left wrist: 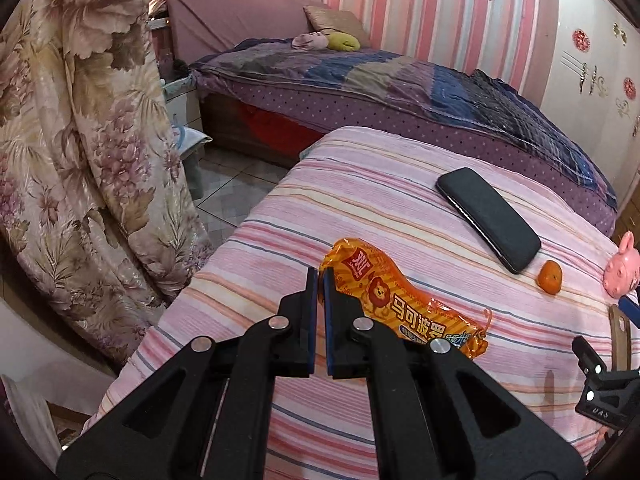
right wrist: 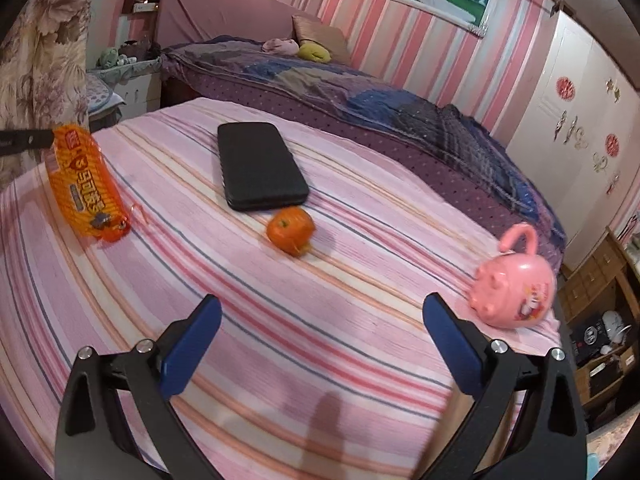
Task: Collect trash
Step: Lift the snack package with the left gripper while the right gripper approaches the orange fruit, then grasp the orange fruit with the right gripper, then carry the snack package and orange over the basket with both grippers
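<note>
An orange snack wrapper point(left wrist: 404, 304) with a lion print lies on the pink striped cover point(left wrist: 360, 200). My left gripper point(left wrist: 321, 276) is shut, with the wrapper's near end pinched at its tips. In the right wrist view the same wrapper point(right wrist: 86, 188) sits far left, its upper end at the black tip of the left gripper point(right wrist: 40, 140). My right gripper point(right wrist: 322, 312) hangs open above the cover with nothing between its blue pads point(right wrist: 188, 352). A small mandarin point(right wrist: 291, 230) lies ahead of the right gripper, beyond the gap between its fingers.
A black phone case point(right wrist: 260, 166) lies behind the mandarin. A pink pig toy point(right wrist: 512, 288) stands near the cover's right edge. Beyond is a purple bed point(right wrist: 360, 92); a flowered curtain point(left wrist: 80, 140) hangs at left above tiled floor point(left wrist: 236, 184). Wooden shelves point(right wrist: 600, 320) are at right.
</note>
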Motion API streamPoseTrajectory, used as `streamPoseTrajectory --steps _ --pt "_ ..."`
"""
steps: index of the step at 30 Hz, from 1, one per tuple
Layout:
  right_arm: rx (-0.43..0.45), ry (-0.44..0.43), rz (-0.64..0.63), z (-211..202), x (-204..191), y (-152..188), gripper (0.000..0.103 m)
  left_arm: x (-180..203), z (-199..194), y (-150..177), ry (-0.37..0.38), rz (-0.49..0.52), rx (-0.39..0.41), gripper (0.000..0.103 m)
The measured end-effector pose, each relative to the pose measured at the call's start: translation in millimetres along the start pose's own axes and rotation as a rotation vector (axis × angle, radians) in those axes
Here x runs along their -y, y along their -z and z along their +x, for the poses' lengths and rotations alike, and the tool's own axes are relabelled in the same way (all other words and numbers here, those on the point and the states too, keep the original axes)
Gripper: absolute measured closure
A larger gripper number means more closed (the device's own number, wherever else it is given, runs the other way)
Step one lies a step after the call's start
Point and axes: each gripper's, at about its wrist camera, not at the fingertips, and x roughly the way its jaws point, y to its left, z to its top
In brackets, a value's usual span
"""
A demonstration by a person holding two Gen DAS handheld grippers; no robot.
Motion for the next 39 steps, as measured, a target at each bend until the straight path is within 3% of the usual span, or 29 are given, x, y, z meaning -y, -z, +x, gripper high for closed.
streamPoseTrajectory --steps 9,17,19,21,24,29,36,39 --pt "0.014 -0.02 -0.04 23.5 -23.0 -22.3 0.005 -17.0 4.0 -1.6 -0.013 -0.06 -0.003 0.102" --pt "-0.046 -0.014 -0.035 52.6 -19.2 -41.7 0.007 -9.5 7.1 -1.0 -0.003 -0.048 -0.021 0.102" --pt "-0.072 -0.047 -0.006 59.8 -11.7 -43.0 0.016 -4.9 6.2 -1.5 0.002 -0.04 -0.02 0.102" --pt "-0.1 -0.087 0.012 66.6 -8.2 -44.1 0.037 -0.8 5.2 -1.4 0.003 -0.032 -0.017 0.102" --pt "-0.115 -0.122 -0.005 69.0 -7.3 -42.6 0.051 3.0 2.6 -2.4 0.005 -0.021 -0.009 0.102" --pt "-0.103 -0.13 -0.051 73.6 -10.5 -42.7 0.064 6.1 -2.6 -4.3 0.018 -0.021 0.0 0.101" --pt "-0.076 -0.12 -0.075 63.5 -13.9 -40.3 0.076 10.7 -11.1 -5.6 0.028 -0.007 0.009 0.102" --pt "-0.054 -0.112 -0.071 56.5 -13.3 -37.3 0.076 10.1 -13.3 -6.8 0.043 -0.014 0.008 0.102"
